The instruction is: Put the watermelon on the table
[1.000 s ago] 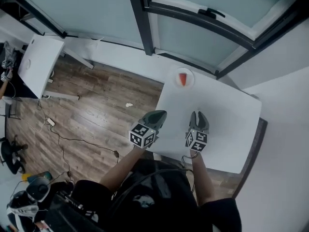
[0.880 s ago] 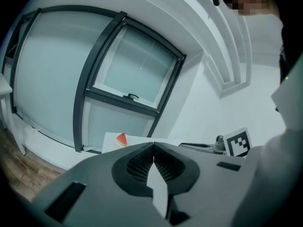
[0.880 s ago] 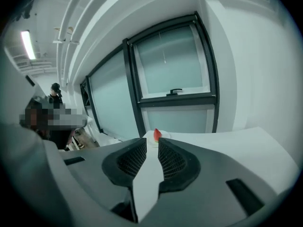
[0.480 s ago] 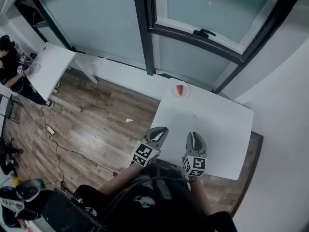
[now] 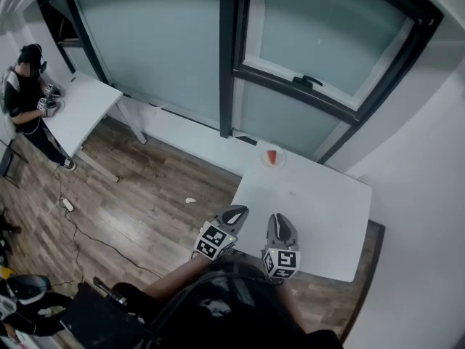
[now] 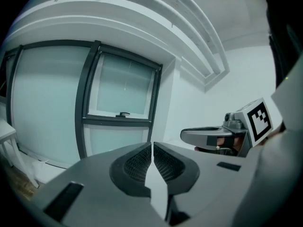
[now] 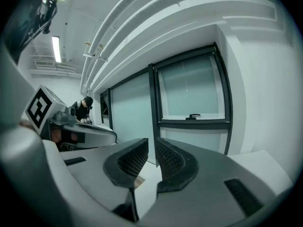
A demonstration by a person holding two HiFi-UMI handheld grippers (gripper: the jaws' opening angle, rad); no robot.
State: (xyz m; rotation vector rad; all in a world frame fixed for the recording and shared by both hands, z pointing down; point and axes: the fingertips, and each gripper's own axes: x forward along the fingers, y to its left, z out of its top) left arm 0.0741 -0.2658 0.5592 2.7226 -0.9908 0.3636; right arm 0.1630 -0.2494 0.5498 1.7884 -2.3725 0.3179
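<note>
Two grippers hover at lower centre: the left gripper (image 5: 235,212) is closed and empty; the right gripper (image 5: 281,222), just closing, shows a narrow empty gap. The watermelon (image 5: 272,157) lies on a plate (image 5: 262,153) at the white table (image 5: 320,217)'s far corner, below the window (image 5: 320,35), beside the wooden floor (image 5: 145,202).

Ahead of you is a dark-framed window (image 5: 320,86) with a black handle (image 5: 309,81) on its lower rail. Below the window lies a wooden floor (image 5: 145,217) with a pale scrap (image 5: 189,200) on it. Far left of the window, a person (image 5: 25,86) in dark clothes stands at a white desk (image 5: 76,111).
</note>
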